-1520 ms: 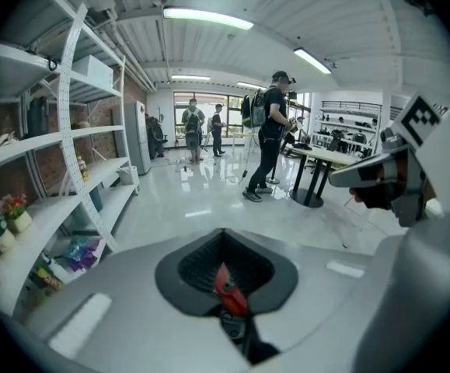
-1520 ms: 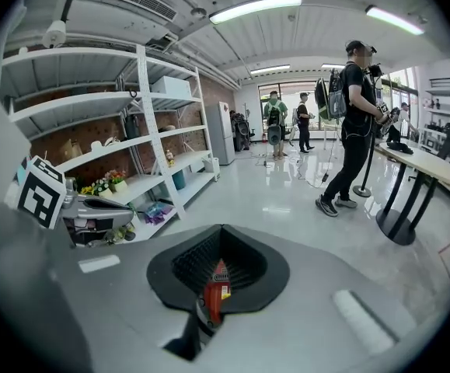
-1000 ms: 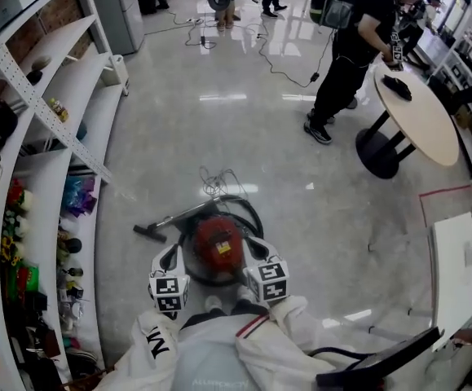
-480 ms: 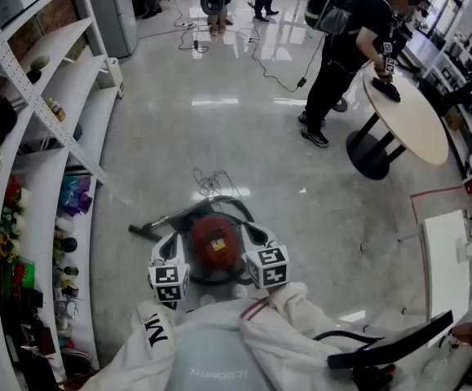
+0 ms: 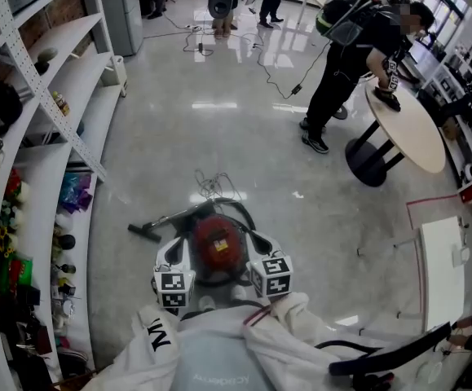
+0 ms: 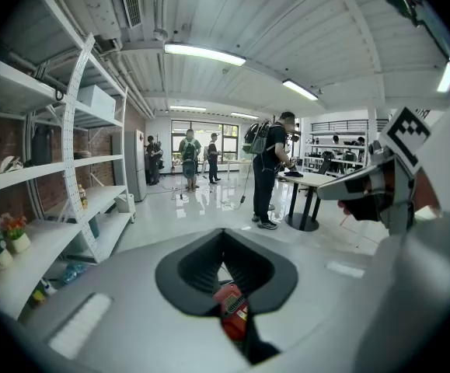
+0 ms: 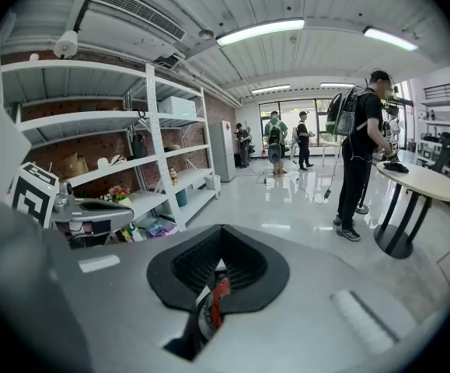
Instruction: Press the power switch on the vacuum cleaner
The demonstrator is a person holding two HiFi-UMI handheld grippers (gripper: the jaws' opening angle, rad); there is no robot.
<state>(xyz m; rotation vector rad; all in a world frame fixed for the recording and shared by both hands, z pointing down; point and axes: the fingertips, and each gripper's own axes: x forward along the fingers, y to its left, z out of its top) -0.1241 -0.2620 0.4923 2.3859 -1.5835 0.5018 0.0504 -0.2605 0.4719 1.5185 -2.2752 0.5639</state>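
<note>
The red canister vacuum cleaner [image 5: 217, 246] lies on the shiny floor just in front of me, its black hose curled round it and its wand [image 5: 161, 221] pointing left. My left gripper [image 5: 173, 257] hangs by the vacuum's left side and my right gripper [image 5: 262, 251] by its right side, both a little above it. In the left gripper view the left gripper [image 6: 225, 235] has its jaws together, with a strip of the red vacuum [image 6: 232, 311] showing beneath. The right gripper [image 7: 221, 231] looks the same, shut over the vacuum [image 7: 220, 295]. I cannot make out the power switch.
White shelving [image 5: 48, 137] with small items runs along the left. A loose cord [image 5: 213, 186] lies beyond the vacuum. A person [image 5: 346, 63] stands at a round table [image 5: 407, 125] at the far right. A white cabinet [image 5: 439, 271] sits to my right.
Both grippers stay beside the vacuum, shifted only slightly. My head view has tilted a little, and the person at the round table has leaned further over it.
</note>
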